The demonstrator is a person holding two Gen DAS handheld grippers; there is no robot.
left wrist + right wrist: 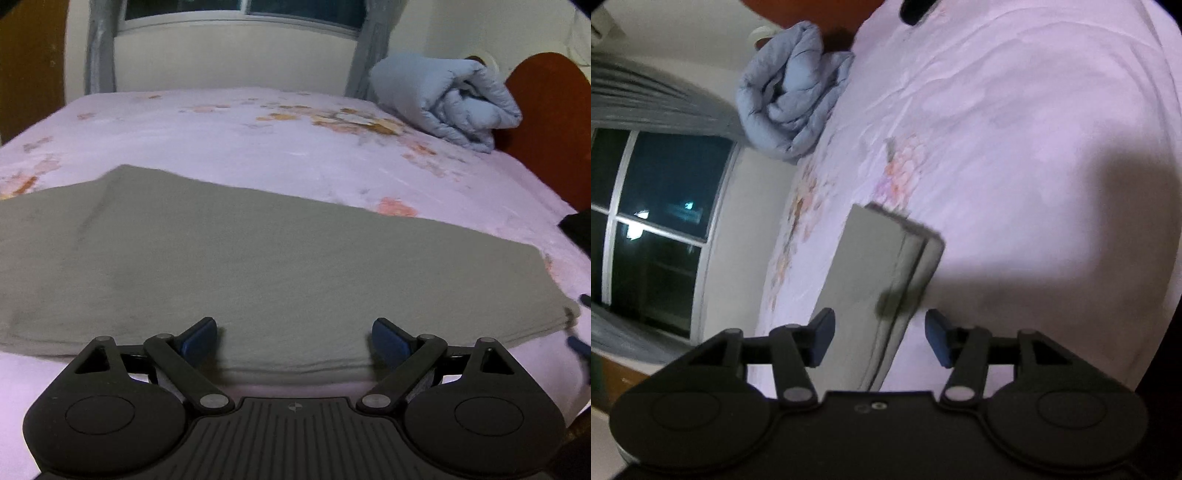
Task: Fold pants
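The pants (258,266) lay folded lengthwise into a long grey-green strip on the bed (221,140), close to its near edge, w/ stacked layers showing at the end seen in the right wrist view. Left hand-held gripper (294,338) was wide open, pads either side of empty air just over the near long edge of the cloth, gripping nothing. Right hand-held gripper (880,336) was part-open too, its jaws straddling the layered edge of the strip w/o pinching it; no cloth was clamped. Judging by that, one fold looked done and the next grab, prob. at the ends to fold the strip across, was not yet made. Risks from here: the right side could catch only the top layer, since several edges sat stacked and slightly offset, so the lower ones would stay behind and the fold would open up. The strip sat near the bed's edge, so a drag toward the person might pull it off. Soft bedding under it could bunch and get pinched along w/ the cloth. The rolled blue duvet (447,99) by the headboard (546,122) was well apart, no issue.
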